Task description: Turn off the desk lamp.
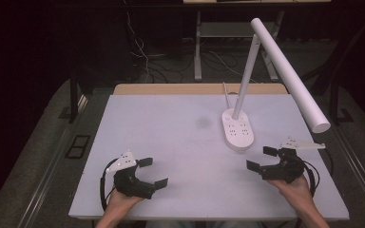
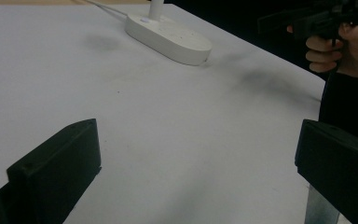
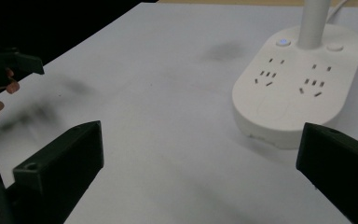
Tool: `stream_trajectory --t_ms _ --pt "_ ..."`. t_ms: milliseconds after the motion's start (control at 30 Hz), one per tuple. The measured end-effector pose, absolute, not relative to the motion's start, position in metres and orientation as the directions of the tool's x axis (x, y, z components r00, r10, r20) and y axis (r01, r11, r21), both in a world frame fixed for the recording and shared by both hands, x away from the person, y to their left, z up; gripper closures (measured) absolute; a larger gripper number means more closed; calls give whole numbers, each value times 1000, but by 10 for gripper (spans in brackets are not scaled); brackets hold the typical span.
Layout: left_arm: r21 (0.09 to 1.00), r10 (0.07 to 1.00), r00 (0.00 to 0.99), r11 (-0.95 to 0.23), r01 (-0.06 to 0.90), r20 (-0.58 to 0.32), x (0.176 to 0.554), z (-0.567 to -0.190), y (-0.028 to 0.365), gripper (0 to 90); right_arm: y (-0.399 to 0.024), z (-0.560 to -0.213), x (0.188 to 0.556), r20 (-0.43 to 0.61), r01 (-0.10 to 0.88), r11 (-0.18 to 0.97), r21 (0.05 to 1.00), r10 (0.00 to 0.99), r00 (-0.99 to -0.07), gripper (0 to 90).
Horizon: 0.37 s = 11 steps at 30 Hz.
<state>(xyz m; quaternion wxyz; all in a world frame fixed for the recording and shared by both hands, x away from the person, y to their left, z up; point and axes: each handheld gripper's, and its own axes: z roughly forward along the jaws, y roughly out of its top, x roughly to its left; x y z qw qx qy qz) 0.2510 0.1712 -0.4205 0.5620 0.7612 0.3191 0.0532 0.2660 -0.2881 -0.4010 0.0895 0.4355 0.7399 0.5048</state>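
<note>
Dark room; cables on floor [image 1: 147, 61] upper centre. White table [image 1: 171, 142] mid-frame, faint smudge [image 1: 203, 122] centre. Desk lamp [image 1: 238, 130] right of centre, oval base w/ sockets. Left gripper [image 1: 153, 172] lower left, right gripper [image 1: 260, 158] lower right: both jaws spread, holding nothing.

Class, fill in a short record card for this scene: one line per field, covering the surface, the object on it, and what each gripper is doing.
surface: white table
object: white desk lamp, its oval base carrying sockets and two buttons
lamp position: far right part of the table
left gripper: open, holding nothing
right gripper: open, holding nothing, near the base
</note>
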Motion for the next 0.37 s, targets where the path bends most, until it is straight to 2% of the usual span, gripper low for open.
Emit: stream_trajectory --t_ms 367 --pt "887 549 787 -165 432 -281 252 -421 171 0 -286 -419 247 290 550 127 826 741 -606 7"
